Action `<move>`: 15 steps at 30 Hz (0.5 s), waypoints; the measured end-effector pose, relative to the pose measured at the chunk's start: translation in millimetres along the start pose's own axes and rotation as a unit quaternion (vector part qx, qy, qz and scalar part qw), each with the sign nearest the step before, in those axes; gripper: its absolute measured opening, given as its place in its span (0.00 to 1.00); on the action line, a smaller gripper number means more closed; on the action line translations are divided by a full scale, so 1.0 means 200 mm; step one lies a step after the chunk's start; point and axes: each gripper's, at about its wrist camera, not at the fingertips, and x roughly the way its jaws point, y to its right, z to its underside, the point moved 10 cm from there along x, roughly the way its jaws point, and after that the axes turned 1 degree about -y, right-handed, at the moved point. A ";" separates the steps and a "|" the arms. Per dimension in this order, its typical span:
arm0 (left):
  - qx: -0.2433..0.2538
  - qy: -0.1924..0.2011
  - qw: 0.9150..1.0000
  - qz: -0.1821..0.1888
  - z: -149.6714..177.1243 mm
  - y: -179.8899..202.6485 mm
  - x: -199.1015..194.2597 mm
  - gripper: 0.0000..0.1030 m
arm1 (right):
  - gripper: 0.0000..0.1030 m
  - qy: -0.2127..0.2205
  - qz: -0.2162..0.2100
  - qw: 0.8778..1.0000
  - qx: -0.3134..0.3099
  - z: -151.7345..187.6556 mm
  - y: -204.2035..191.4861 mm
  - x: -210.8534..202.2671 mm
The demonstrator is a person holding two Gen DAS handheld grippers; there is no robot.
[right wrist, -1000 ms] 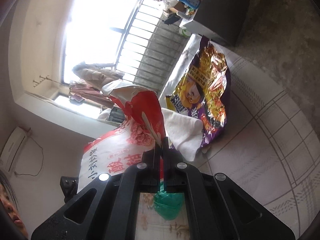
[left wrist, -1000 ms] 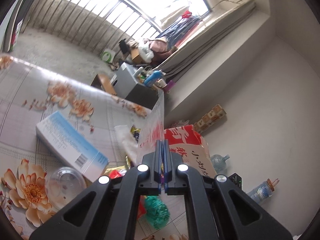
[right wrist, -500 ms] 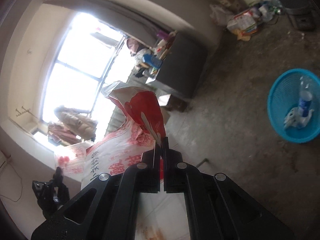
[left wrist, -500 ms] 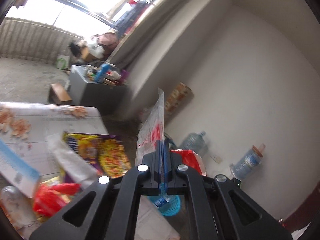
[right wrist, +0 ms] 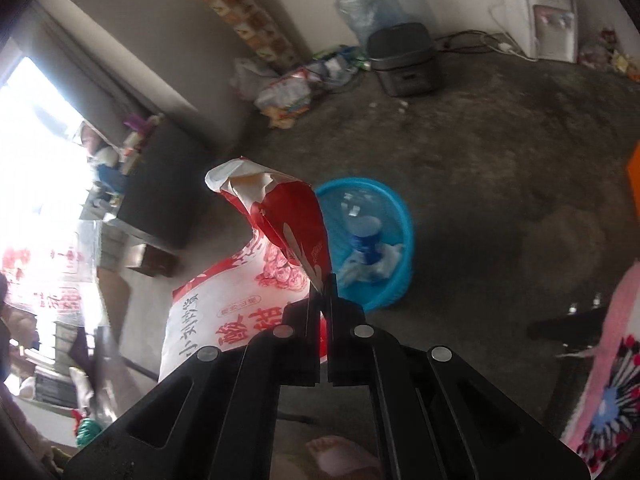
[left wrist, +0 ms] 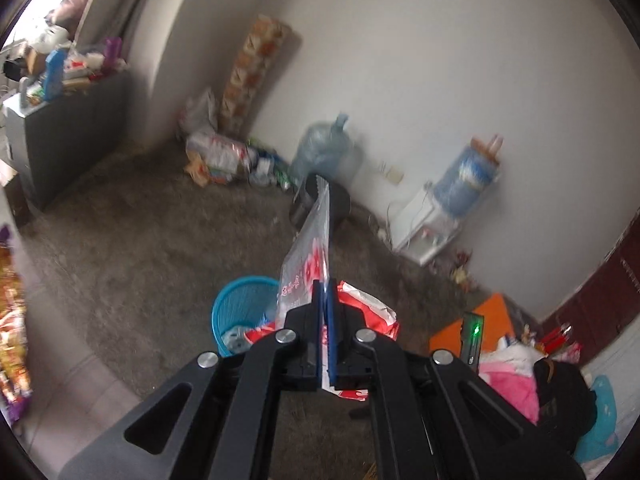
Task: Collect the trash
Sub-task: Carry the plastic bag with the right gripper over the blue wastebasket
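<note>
**A:** Both tools are loaded above the floor. Your left gripper [left wrist: 325, 304] is clamped on the edge of a clear plastic bag [left wrist: 310, 248] with red print, which stands up thin and edge-on between the jaws. Your right gripper [right wrist: 323, 300] is clamped on the corner of a red and white wrapper [right wrist: 280, 208], crumpled at its top, with a larger white snack bag [right wrist: 224, 308] hanging just behind it. Whether that bag is a separate piece or the same one you hold in the left, the views do not settle.

**B:** And the target?

**A:** The blue basket [right wrist: 400, 216] sits on the grey floor [right wrist: 500, 160], already holding a blue-labelled bottle [right wrist: 366, 240] and some crumpled white plastic. In the right view it lies just past the wrapper's tip; in the left view its rim [left wrist: 218, 308] shows low and left of the jaws.

**B:** So how do you finish this cleanly?

**A:** Bring each tool over the middle of the basket, not its rim, before you let go. These are light, floppy films; dropped from high they likely drift and land on the floor. Lower them close to the opening, point the jaws down, then release one at a time. Watch that the clear bag does not cling to the blue pads [left wrist: 330, 320].
</note>
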 end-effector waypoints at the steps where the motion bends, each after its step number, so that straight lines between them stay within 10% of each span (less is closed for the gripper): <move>1: 0.005 -0.021 1.000 -0.003 0.02 0.00 0.12 0.01 | 0.01 -0.011 0.021 1.000 0.008 0.02 0.05 0.05; 15: 0.015 -0.133 0.990 -0.042 0.23 -0.14 0.80 0.01 | 0.05 -0.105 0.237 0.966 0.009 -0.05 0.34 0.63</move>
